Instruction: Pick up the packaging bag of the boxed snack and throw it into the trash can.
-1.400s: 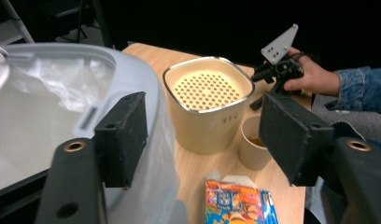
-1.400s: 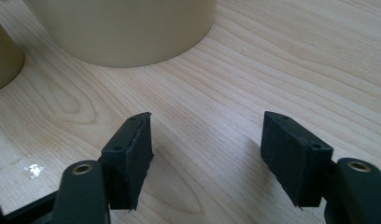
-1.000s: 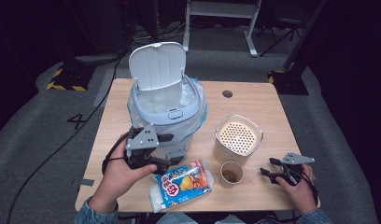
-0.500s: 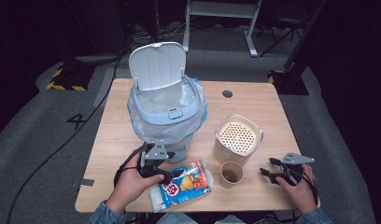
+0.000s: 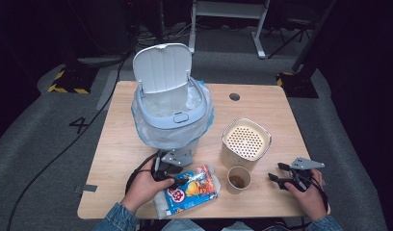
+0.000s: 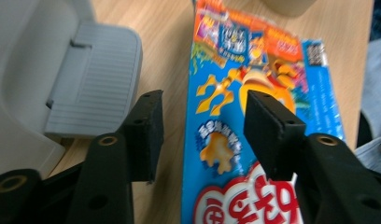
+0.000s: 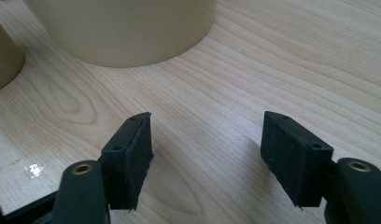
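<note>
- Left claw (image 5: pixel 181 182) — held low over the bench (image 5: pixel 262 103) at the near-left edge of the snack packet (image 5: pixel 190 190); its jaws have just been closing and stand apart, the packet's edge lying between them, the pads not yet pressed on it.
- Snack packet — blue, red and orange print, laid flat on the bench near the front edge, just in front of the bin (image 5: pixel 171 113) and left of the paper cup (image 5: pixel 238 179). In the left gripper view the packet (image 6: pixel 254 93) is seen between the jaws, the bin's grey pedal (image 6: pixel 90 88) to the left.
- Right claw (image 5: pixel 276 174) — rested at the front right of the bench; jaws apart with bare wood between them.
- Bin — lid raised, lined with a clear bag.
- Perforated canister (image 5: pixel 245 143) — cream, stood just behind the cup, which holds a brown liquid.
</note>
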Motion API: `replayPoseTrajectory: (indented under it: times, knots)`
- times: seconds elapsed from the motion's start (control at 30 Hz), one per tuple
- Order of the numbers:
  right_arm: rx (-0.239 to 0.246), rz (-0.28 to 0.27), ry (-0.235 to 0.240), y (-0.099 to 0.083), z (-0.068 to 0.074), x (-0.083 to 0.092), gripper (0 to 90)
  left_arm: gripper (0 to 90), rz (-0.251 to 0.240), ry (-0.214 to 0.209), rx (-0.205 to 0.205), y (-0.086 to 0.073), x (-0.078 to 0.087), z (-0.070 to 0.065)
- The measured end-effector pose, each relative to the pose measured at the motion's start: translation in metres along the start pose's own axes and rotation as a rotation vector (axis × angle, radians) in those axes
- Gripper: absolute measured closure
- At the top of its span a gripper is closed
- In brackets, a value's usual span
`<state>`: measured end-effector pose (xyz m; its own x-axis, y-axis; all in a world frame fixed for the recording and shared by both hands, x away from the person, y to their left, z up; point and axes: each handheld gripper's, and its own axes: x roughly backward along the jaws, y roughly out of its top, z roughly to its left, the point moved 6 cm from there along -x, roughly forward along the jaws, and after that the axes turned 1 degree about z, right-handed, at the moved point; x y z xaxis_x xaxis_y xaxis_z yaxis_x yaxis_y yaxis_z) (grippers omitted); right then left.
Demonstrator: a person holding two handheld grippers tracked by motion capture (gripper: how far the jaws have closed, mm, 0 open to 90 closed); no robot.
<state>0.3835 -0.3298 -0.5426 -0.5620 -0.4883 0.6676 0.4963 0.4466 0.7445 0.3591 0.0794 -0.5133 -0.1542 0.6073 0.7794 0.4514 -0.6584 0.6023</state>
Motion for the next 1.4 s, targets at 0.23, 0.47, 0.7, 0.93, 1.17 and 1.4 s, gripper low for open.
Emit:
replayPoseTrajectory:
  times: [0.23, 0.47, 0.7, 0.93, 1.17, 1.4]
  knots:
    - [0.000, 0.000, 0.000, 0.000, 0.000, 0.000, 34.7, 55.4, 0.042, -0.027, 0.003, -0.002, -0.006, -0.001]
    - [0.000, -0.001, -0.001, 0.000, 0.000, 0.000, 34.6, 73.5, 0.063, -0.040, 0.037, -0.003, -0.009, -0.002]
    - [0.000, 0.000, 0.000, 0.000, 0.000, 0.000, 34.6, 87.8, -0.023, -0.076, 0.058, 0.002, 0.007, -0.001]
    - [-0.001, 0.000, 0.000, 0.000, 0.000, 0.000, 34.6, 88.4, -0.116, -0.067, -0.005, 0.016, 0.034, -0.008]
    - [0.000, 0.000, 0.000, 0.000, 0.000, 0.000, 34.6, 88.3, -0.241, -0.082, -0.044, 0.031, 0.063, -0.021]
    - [0.001, 0.001, 0.000, 0.000, 0.000, 0.000, 33.6, 88.3, -0.332, -0.061, -0.070, 0.047, 0.089, -0.029]
